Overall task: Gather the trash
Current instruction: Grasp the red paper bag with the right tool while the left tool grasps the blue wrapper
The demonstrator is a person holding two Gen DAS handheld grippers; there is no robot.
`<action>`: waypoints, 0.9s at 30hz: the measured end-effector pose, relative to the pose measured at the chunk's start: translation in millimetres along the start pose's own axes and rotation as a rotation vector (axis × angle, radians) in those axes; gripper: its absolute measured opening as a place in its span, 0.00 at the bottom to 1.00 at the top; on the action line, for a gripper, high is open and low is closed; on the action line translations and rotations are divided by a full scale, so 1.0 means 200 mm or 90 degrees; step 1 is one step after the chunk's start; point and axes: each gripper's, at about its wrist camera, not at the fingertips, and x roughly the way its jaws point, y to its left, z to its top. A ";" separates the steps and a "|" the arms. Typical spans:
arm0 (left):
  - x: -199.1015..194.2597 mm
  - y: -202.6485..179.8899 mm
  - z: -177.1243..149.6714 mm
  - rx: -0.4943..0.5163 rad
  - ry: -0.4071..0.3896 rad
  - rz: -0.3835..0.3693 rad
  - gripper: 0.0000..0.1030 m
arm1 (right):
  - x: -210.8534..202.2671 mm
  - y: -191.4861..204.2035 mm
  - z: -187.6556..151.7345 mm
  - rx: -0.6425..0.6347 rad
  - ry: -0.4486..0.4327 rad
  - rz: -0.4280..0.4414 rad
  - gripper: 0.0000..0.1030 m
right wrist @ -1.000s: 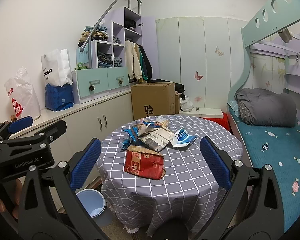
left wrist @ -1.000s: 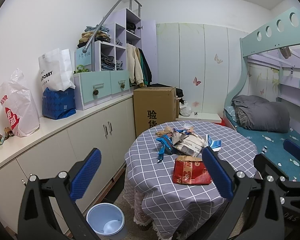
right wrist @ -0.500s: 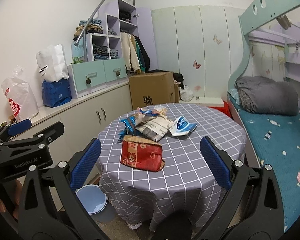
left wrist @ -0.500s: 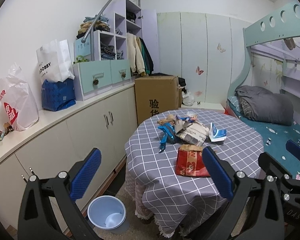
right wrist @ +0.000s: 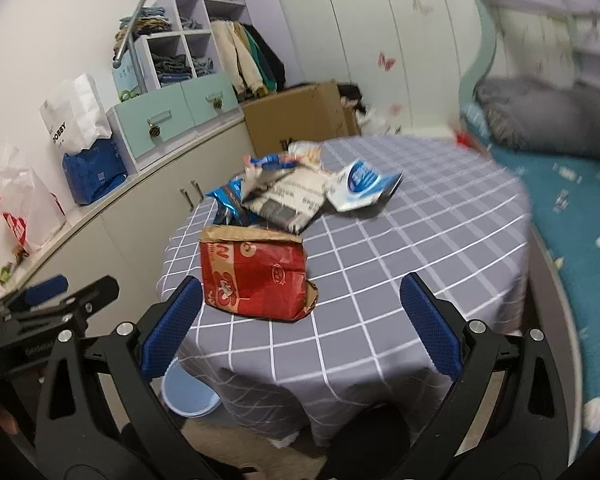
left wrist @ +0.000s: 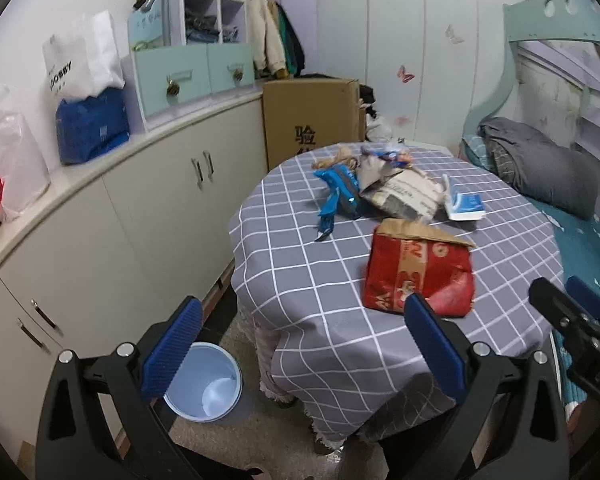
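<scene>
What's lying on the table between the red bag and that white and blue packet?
In the right wrist view, a crumpled grey printed bag lies between the red bag and the white-blue packet, plus bare checked tablecloth.

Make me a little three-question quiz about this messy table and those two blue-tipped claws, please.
1. True or false: the left gripper is holding trash.
2. Which trash lies nearest both grippers? A) red bag B) blue wrapper C) white-blue packet
3. Where is the blue bin?

Key: 1. False; both it and the right gripper are open, holding nothing. 2. A. 3. On the floor beside the table, by the cabinets.
</scene>
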 end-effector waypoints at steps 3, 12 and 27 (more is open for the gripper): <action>0.08 0.04 0.00 -0.023 0.017 0.007 0.96 | 0.15 -0.01 0.00 0.023 0.036 0.045 0.94; 0.20 0.22 0.01 -0.081 0.048 0.035 0.96 | 0.52 0.12 0.03 -0.012 0.110 0.044 0.94; 0.43 0.19 0.08 -0.057 0.063 -0.012 0.96 | 0.62 0.10 0.05 -0.003 0.108 0.162 0.48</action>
